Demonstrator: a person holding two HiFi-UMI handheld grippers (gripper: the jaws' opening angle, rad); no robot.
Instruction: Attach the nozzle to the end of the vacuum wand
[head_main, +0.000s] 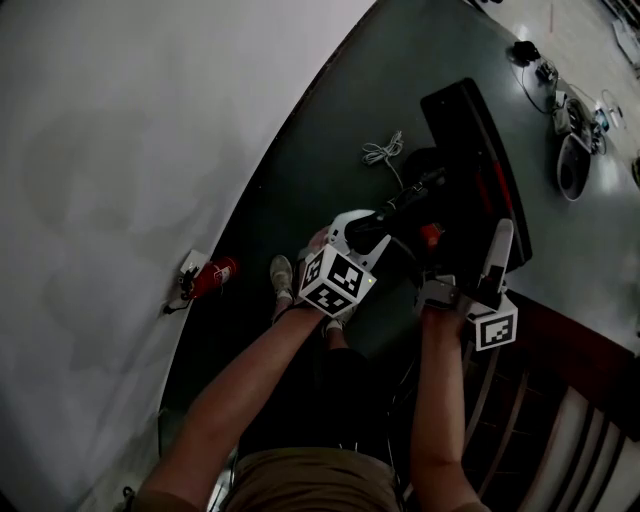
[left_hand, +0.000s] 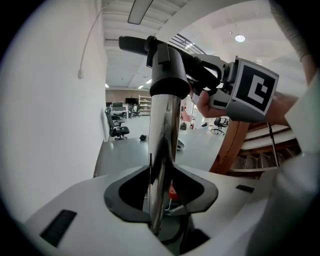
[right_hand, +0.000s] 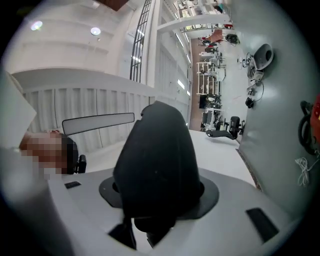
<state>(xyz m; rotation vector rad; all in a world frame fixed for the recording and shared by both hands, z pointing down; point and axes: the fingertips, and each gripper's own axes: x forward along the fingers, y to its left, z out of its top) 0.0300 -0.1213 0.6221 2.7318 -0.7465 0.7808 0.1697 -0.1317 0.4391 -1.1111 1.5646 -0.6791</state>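
My left gripper (head_main: 366, 234) is shut on the vacuum wand (head_main: 408, 203), a shiny metal tube (left_hand: 162, 135) that rises between its jaws to a black collar (left_hand: 167, 75). The nozzle (head_main: 470, 140) is a flat black floor head with a red stripe, and it hangs over the dark floor. My right gripper (head_main: 499, 240) is shut on the nozzle's rounded black neck (right_hand: 155, 167), which fills the gap between its jaws. In the left gripper view the right gripper's marker cube (left_hand: 255, 91) sits just right of the collar, where the black neck meets the wand's end. The joint itself is hidden.
A white cable (head_main: 383, 152) lies on the floor beyond the wand. A red and white item (head_main: 207, 277) sits at the foot of the white wall. A wooden stair rail (head_main: 560, 400) stands at the right. A round device (head_main: 572, 166) and cords lie far right. The person's shoe (head_main: 282, 274) is below the grippers.
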